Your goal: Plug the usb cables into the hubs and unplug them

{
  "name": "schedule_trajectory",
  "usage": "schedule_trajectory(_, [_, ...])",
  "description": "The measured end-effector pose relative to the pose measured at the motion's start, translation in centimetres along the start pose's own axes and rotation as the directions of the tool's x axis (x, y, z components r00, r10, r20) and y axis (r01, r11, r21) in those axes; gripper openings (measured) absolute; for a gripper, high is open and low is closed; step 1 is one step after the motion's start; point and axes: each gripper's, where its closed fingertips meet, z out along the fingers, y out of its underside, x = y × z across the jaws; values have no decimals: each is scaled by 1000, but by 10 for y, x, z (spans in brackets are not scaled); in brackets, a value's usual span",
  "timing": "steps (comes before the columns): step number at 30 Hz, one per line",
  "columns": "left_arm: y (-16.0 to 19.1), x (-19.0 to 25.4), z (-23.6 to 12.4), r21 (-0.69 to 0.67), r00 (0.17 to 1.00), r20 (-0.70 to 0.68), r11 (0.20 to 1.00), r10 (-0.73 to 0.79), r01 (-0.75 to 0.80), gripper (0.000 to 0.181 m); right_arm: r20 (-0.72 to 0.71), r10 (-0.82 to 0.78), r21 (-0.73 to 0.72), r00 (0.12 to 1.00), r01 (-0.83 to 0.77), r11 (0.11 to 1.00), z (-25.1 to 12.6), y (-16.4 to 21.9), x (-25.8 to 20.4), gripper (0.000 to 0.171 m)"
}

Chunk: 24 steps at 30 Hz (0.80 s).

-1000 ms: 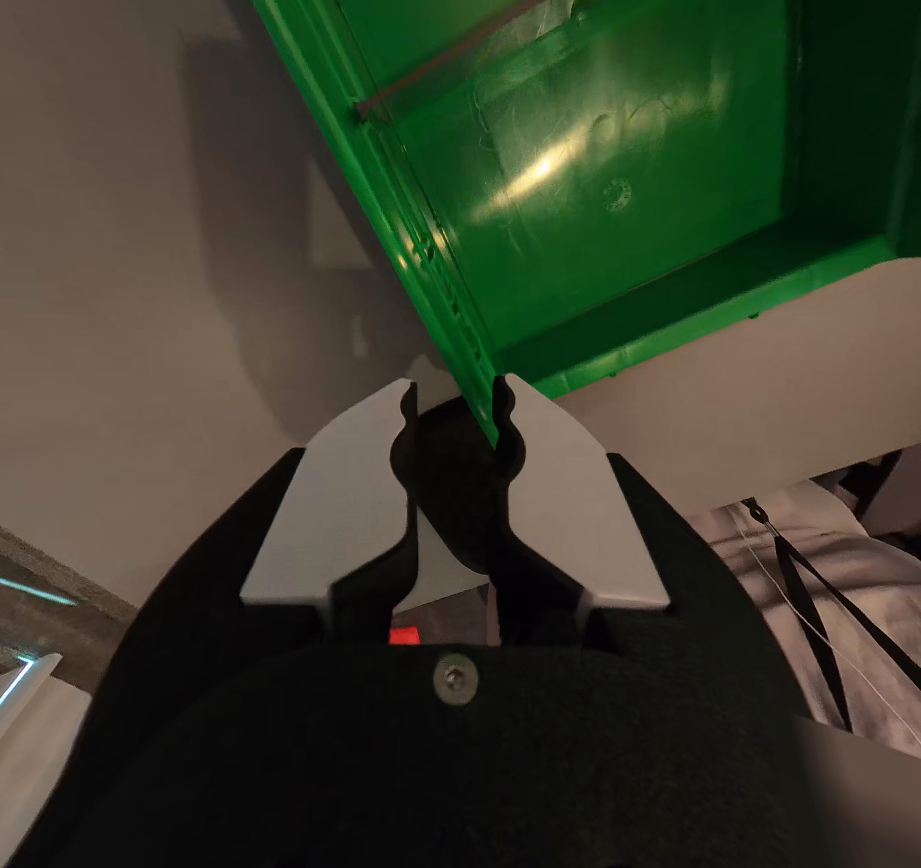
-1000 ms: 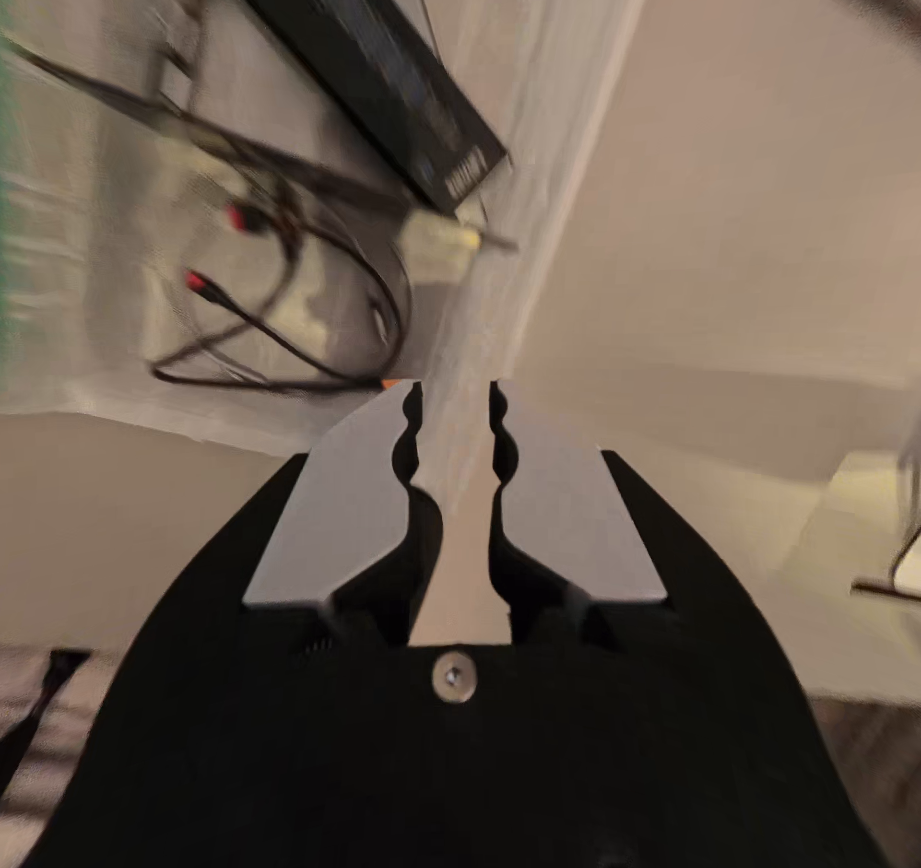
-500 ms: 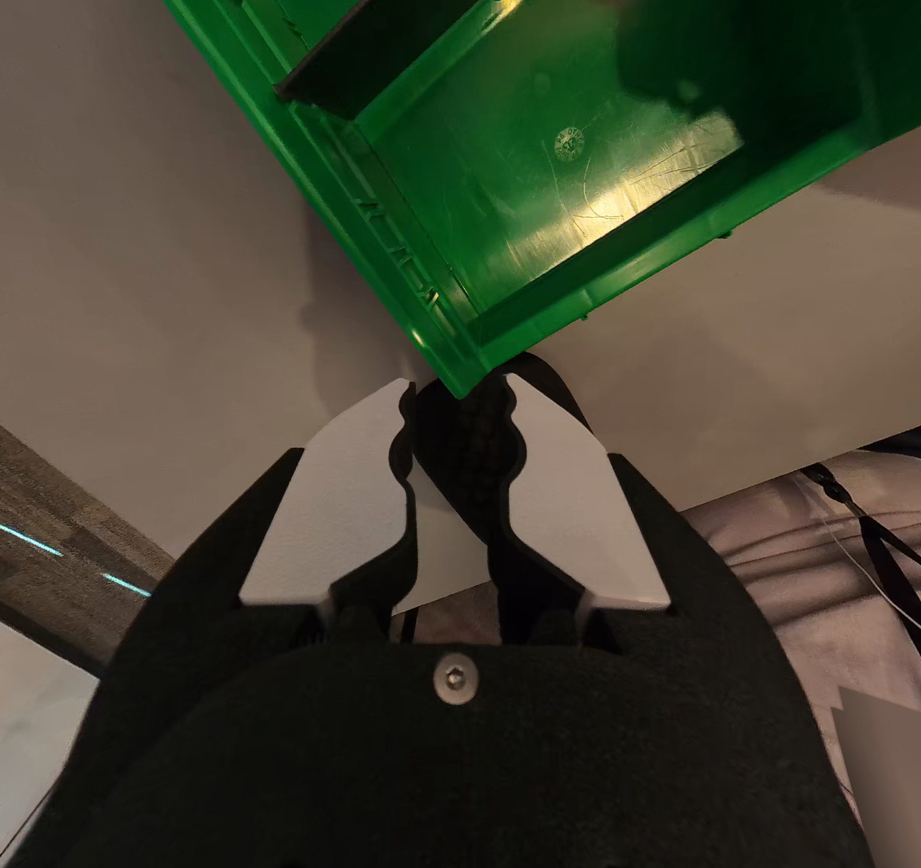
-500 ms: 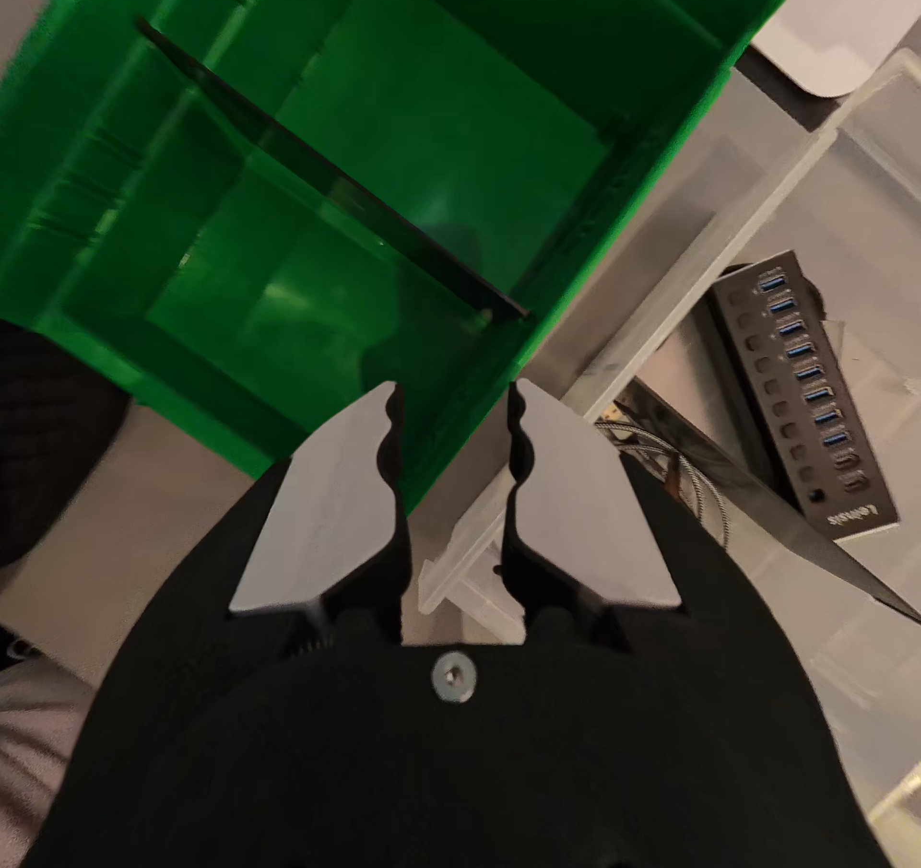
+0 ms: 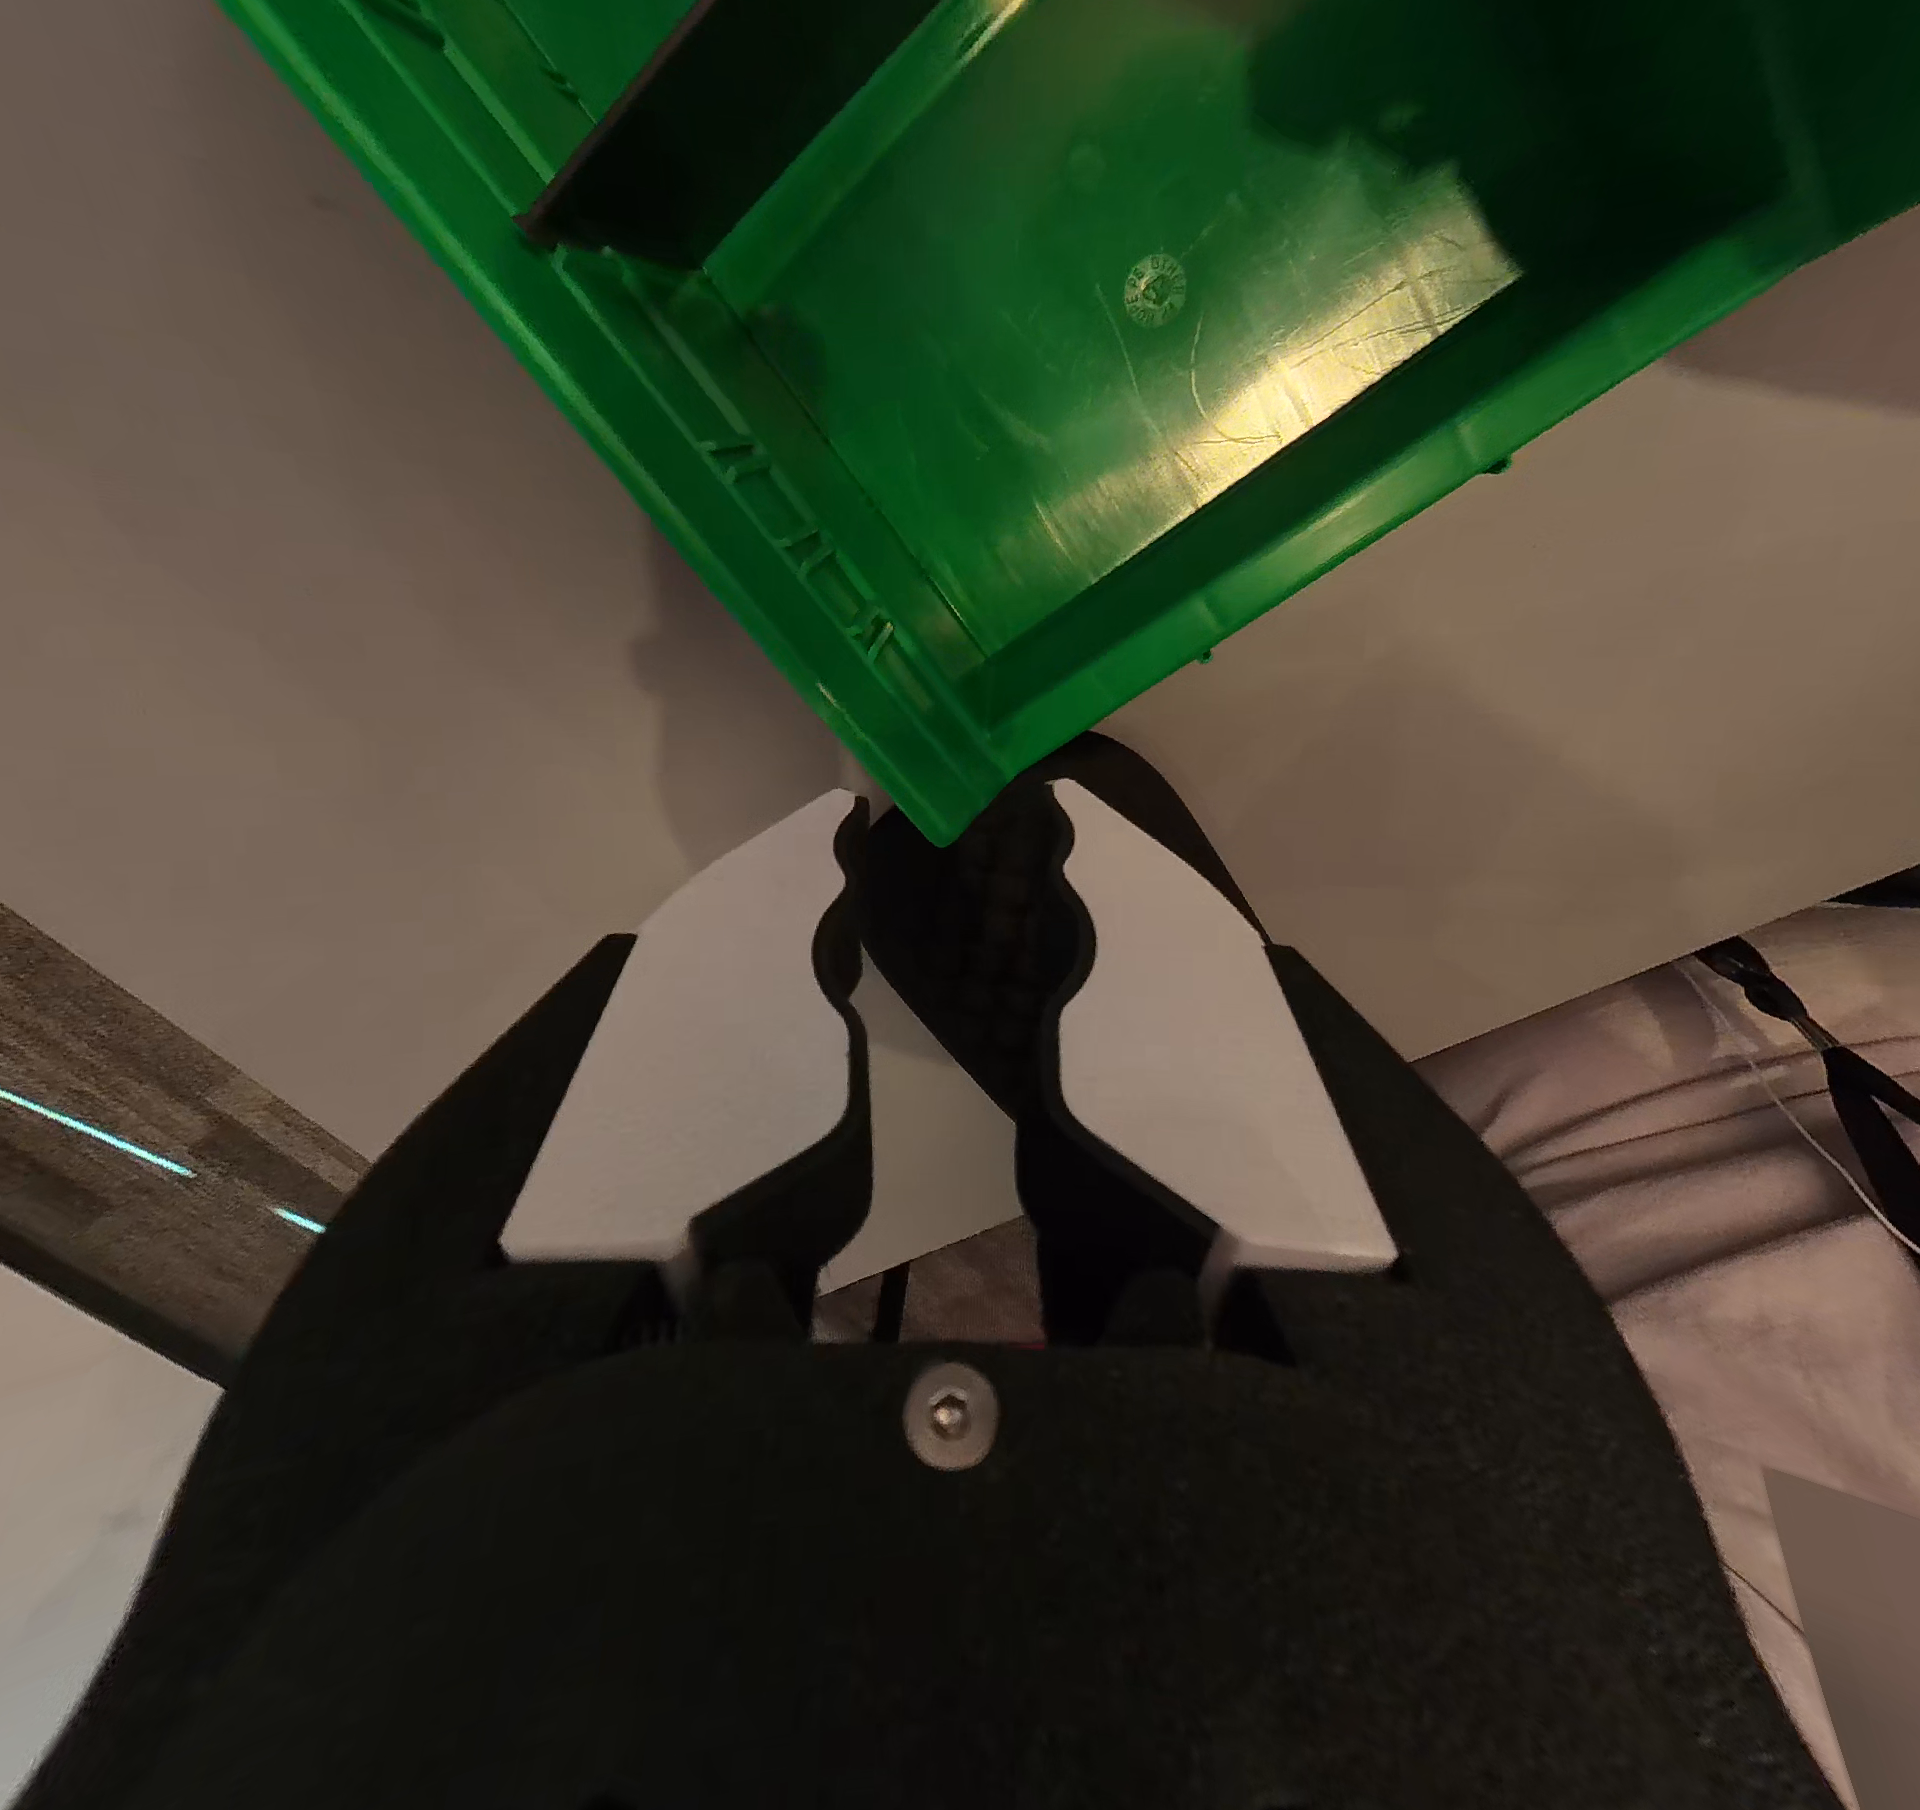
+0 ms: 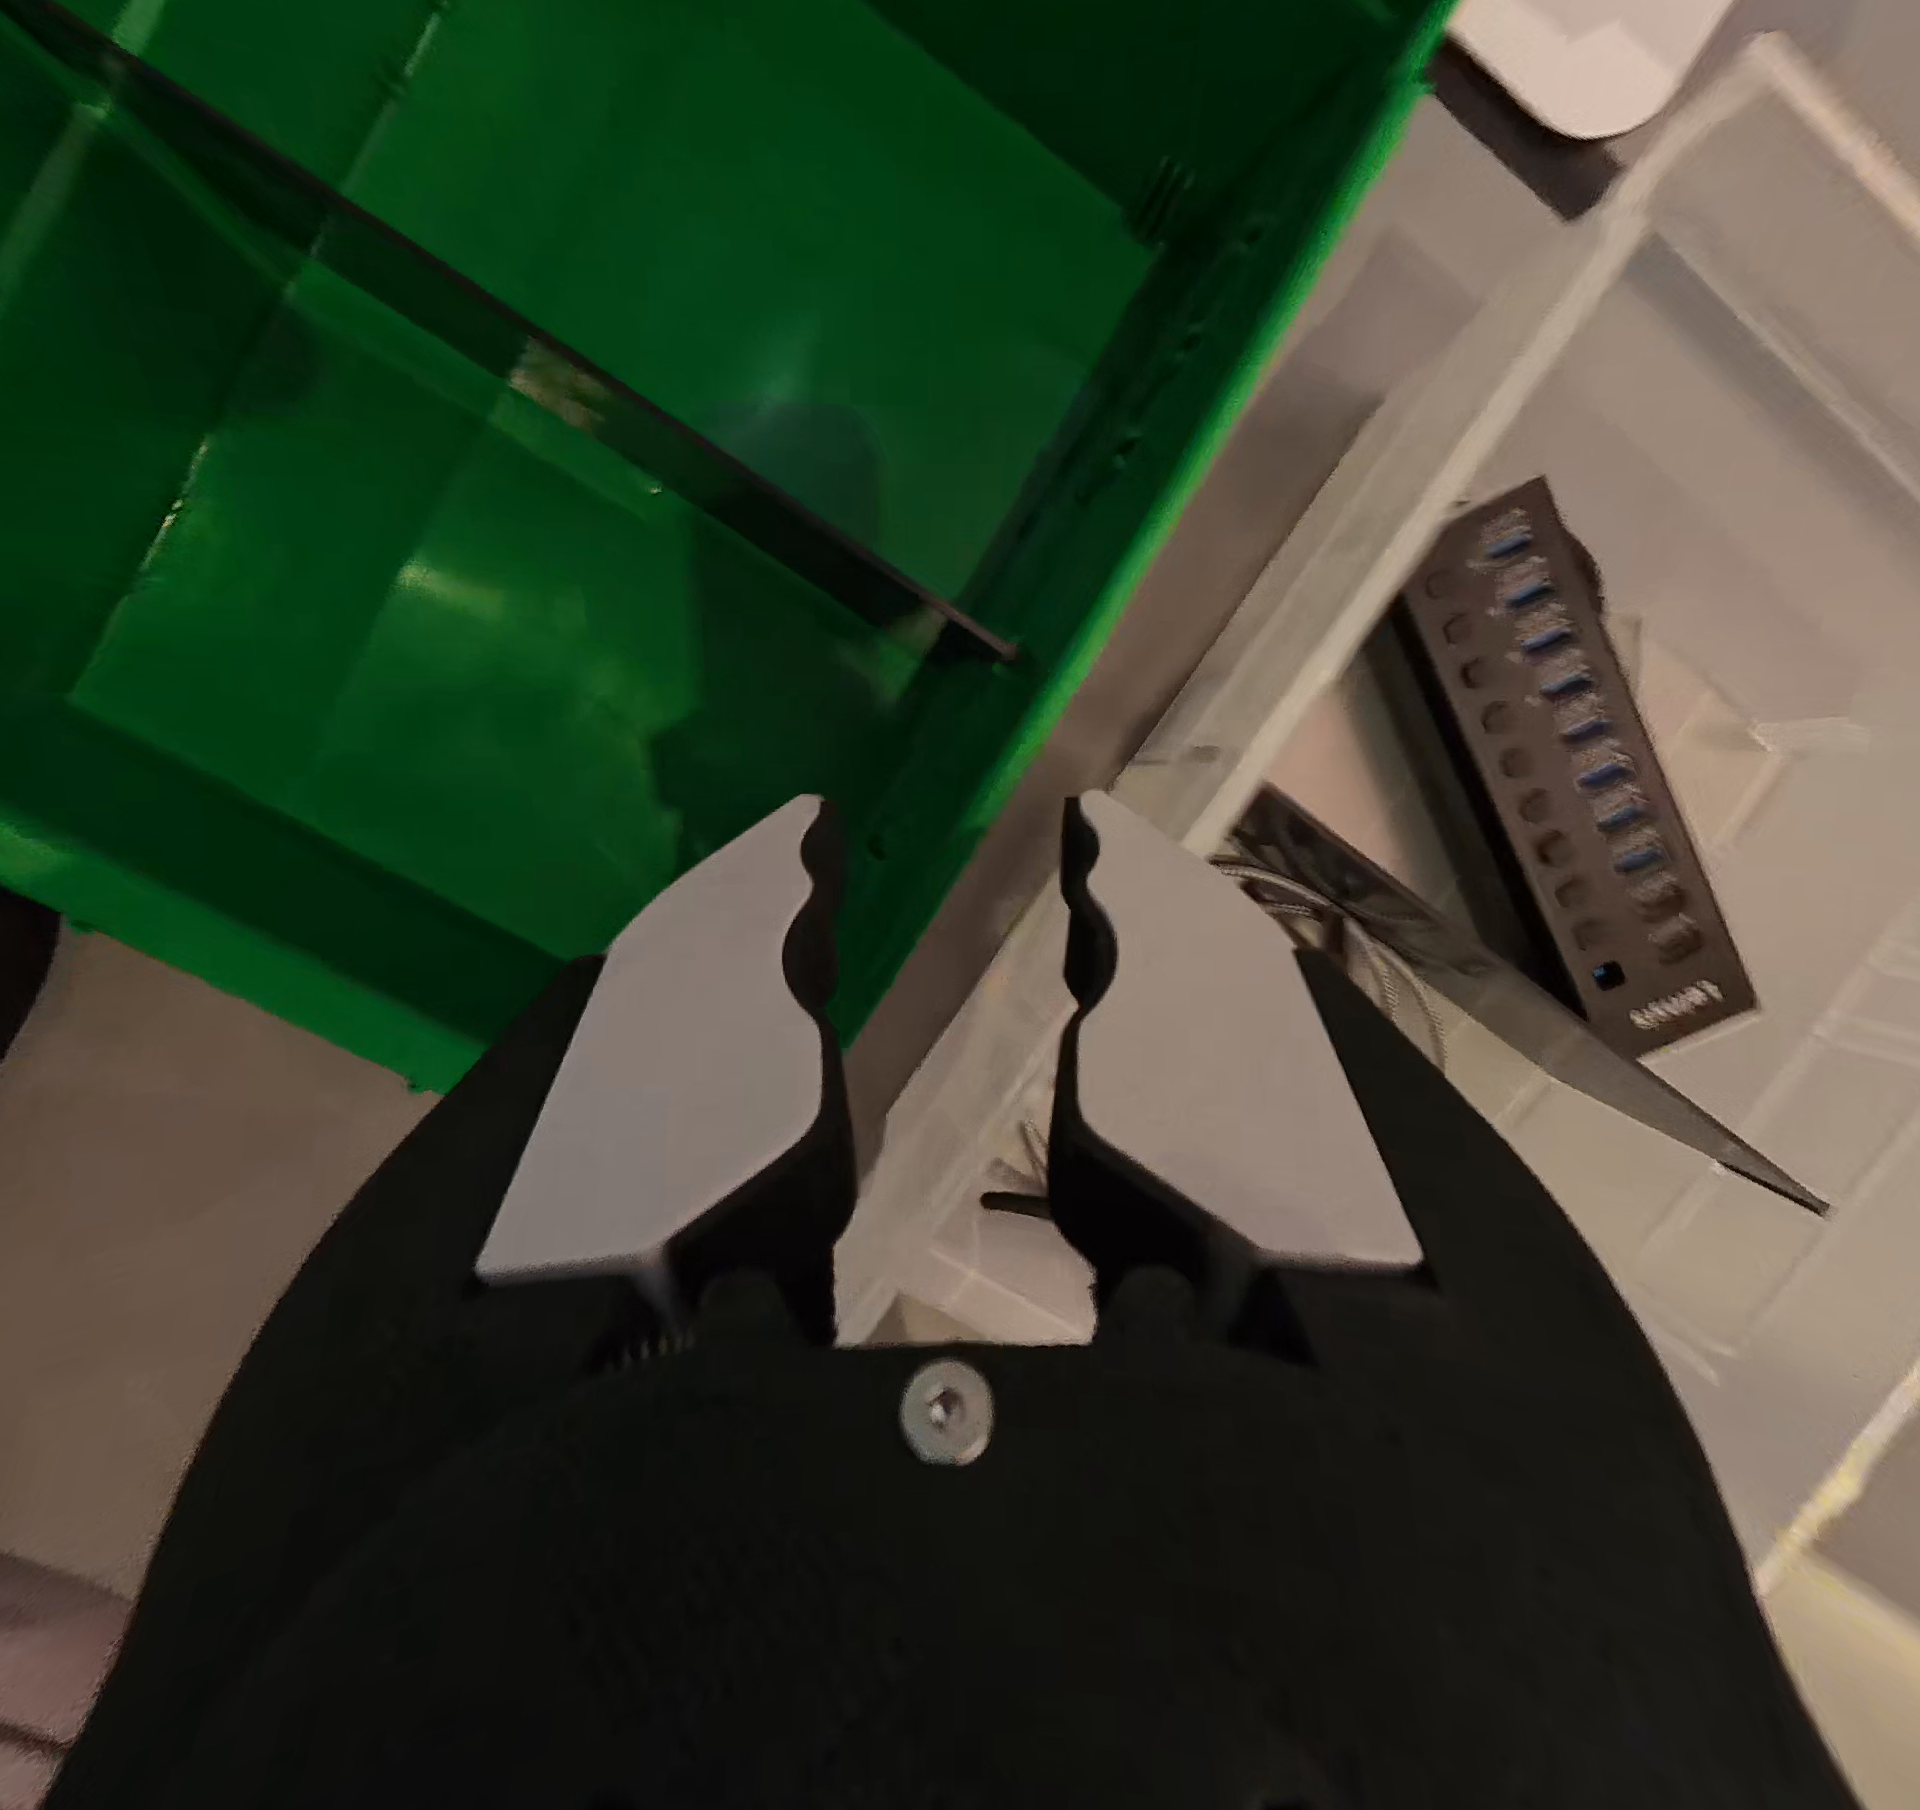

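Swung from the cables, right tool (image 6: 943, 815) gapes over green bin (image 6: 644, 326) (only it shows hub (image 6: 1579, 773)); left tool (image 5: 951, 815) unclenched.

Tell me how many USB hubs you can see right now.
1. A dark hub with a row of blue ports lies in the clear bin, right of the green bin. The slanted dark piece beside it is unclear; others may be hidden.
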Motion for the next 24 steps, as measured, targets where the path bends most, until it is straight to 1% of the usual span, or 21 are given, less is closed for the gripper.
schedule_trajectory(1, [0, 0, 0, 0, 1000, 2, 1000, 2, -2, 29, 36, -5, -13, 999, 5, 1000, 5, 1, -7, 42])
schedule_trajectory(2, [-1, 1, 0, -1, 1000, 3, 1000, 4, -4, 29, 49, -5, -27, 999, 7, 1000, 11, 2, -10, 49])
schedule_trajectory(3, [-1, 1, 0, -3, 1000, 2, 1000, 6, -6, 29, 29, -12, -43, 1000, 13, 999, 16, 3, -9, 52])
schedule_trajectory(4, [-1, 2, 1, -6, 1000, 2, 1000, 9, -9, 29, -7, -21, -47, 1000, 21, 999, 20, 2, -4, 60])
schedule_trajectory(6, [-1, 2, 2, -14, 1000, 4, 1000, 15, -15, 29, -55, -13, -29, 998, 12, 999, 24, -3, 4, 57])
schedule_trajectory(9, [-3, 4, 2, -15, 1000, 9, 1000, 24, -24, 29, -79, -15, -19, 997, 14, 1000, 26, -6, 5, 55])
schedule_trajectory(10, [-3, 5, 1, -15, 999, 11, 999, 31, -31, 29, -81, -28, -13, 996, 27, 1000, 25, -7, 3, 54])
schedule_trajectory(12, [-4, 6, 1, -17, 999, 14, 999, 45, -44, 29, -77, -56, -20, 995, 55, 998, 23, -6, -6, 58])
schedule_trajectory(14, [-5, 8, 2, -18, 998, 18, 998, 54, -54, 28, -79, -87, -31, 993, 85, 996, 22, -4, -12, 59])
schedule_trajectory(15, [-5, 8, 2, -18, 998, 18, 998, 57, -56, 28, -71, -85, -29, 994, 83, 996, 22, -5, -13, 59])
schedule_trajectory(18, [-5, 9, 1, -19, 998, 20, 998, 63, -63, 28, -58, -51, 1, 997, 51, 999, 20, -10, -11, 53])
schedule_trajectory(21, [-5, 10, 1, -14, 997, 19, 997, 70, -69, 28, -80, -76, -13, 994, 75, 997, 22, -9, -11, 56])
schedule_trajectory(24, [-5, 10, 0, -11, 997, 19, 997, 71, -71, 28, -50, -78, -49, 996, 75, 996, 20, -2, -15, 57])
